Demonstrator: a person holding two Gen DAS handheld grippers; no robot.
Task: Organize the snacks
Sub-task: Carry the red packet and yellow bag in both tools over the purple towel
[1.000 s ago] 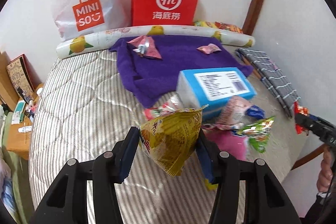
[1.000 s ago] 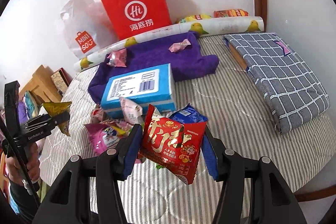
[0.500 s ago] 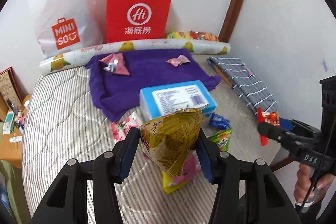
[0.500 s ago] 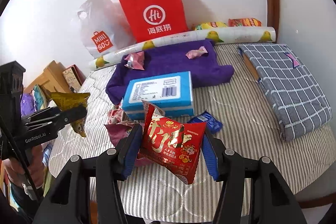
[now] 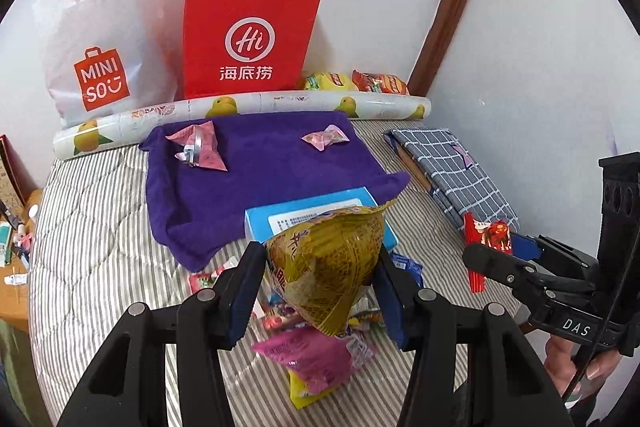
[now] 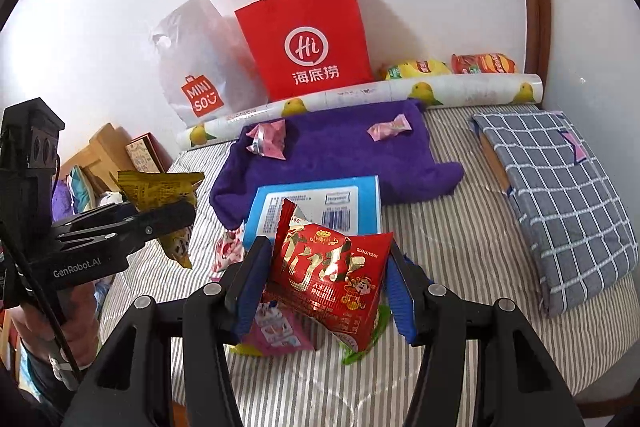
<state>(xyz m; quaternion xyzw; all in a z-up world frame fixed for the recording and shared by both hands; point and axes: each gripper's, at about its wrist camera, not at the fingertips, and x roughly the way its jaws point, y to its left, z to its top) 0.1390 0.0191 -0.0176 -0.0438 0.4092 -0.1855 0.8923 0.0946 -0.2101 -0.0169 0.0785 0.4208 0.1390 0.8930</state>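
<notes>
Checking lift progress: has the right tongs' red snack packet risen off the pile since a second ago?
Yes: the red snack packet now overlaps the blue box, higher than before.

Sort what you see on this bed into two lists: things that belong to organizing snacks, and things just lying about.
Belongs to the job:
yellow snack packet in the left tongs
red snack packet in the right tongs
pink packets on the purple towel

Lying about:
checked cloth
patterned roll

White walls [image 5: 520,27] surround a striped bed [image 5: 100,227].
</notes>
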